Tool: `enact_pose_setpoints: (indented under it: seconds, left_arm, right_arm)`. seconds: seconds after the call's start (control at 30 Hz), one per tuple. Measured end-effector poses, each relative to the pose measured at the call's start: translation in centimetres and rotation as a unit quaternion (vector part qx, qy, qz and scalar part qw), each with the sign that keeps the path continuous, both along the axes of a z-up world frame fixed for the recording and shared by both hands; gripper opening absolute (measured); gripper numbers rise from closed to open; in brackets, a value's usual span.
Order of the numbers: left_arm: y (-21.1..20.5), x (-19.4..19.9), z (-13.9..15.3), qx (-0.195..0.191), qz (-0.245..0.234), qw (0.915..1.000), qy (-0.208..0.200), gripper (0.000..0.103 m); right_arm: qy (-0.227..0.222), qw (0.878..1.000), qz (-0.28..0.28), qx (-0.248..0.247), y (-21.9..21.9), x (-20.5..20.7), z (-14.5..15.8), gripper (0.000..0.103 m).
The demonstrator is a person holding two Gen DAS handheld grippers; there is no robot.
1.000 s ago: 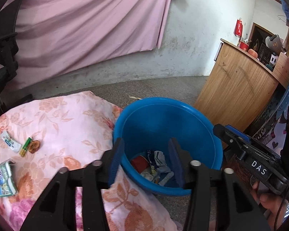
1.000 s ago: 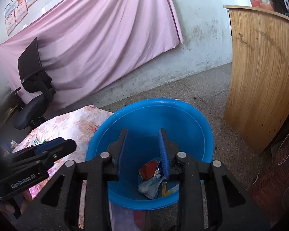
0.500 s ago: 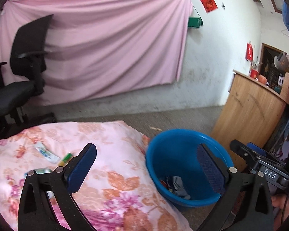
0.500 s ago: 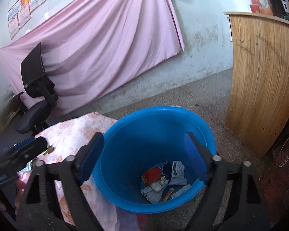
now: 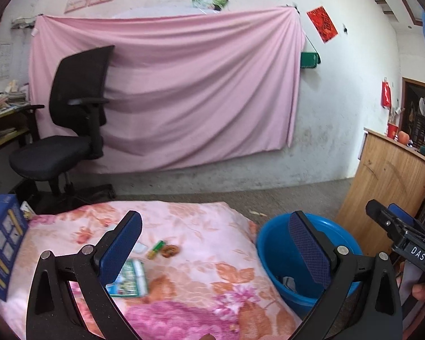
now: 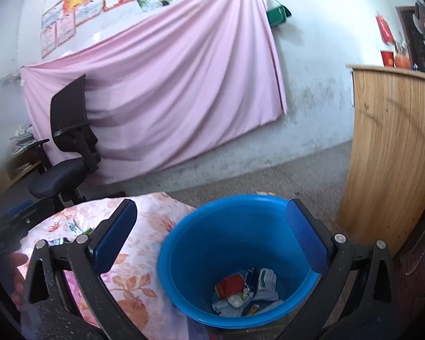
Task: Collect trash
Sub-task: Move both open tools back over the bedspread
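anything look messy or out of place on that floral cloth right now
Yes: litter lies loose on the pink floral cloth instead of in the round blue plastic bin: a green-and-white printed packet, a small green-and-yellow wrapper and a crumpled brown scrap. Both claws hang open and empty.

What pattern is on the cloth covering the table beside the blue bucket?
Pink cloth with orange and magenta flower print; clearest in the left wrist view.

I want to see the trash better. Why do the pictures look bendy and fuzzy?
Left wrist view: the fisheye lens bends the wooden counter and darkens the corners. Right wrist view: the round blue plastic bucket has a smeared left rim, and the far left edge is blurry.
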State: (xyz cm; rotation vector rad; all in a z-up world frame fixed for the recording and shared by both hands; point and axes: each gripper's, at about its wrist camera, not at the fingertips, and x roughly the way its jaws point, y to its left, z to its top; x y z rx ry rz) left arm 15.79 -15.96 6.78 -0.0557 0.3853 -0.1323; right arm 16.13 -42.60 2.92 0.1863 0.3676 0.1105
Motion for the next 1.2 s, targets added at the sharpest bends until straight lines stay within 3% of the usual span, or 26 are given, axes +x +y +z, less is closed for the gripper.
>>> enact_pose_setpoints:
  seconds: [0.4,0.77,0.97,1.2]
  left_arm:
    - [5.8,-5.1,1.5,0.015,0.073,0.9944,-0.075,0.101]
    - [10.6,-8.3,1.1,0.032,0.125,0.9867,-0.099,0.101]
    - [12.7,-8.5,-0.4,0.034,0.135,0.9872,-0.078,0.101]
    - [14.2,-5.7,-2.9,0.031,0.121,0.9922,0.004,0.101]
  right_arm:
    - [-0.107,0.994,0.038,0.002,4.3,-1.6,2.6,0.103]
    - [-0.187,0.978,0.094,-0.004,9.9,-3.1,3.7,0.103]
    - [-0.193,0.973,0.128,-0.014,12.8,-2.9,3.6,0.103]
    - [-0.148,0.976,0.152,-0.047,16.4,-1.1,1.9,0.103]
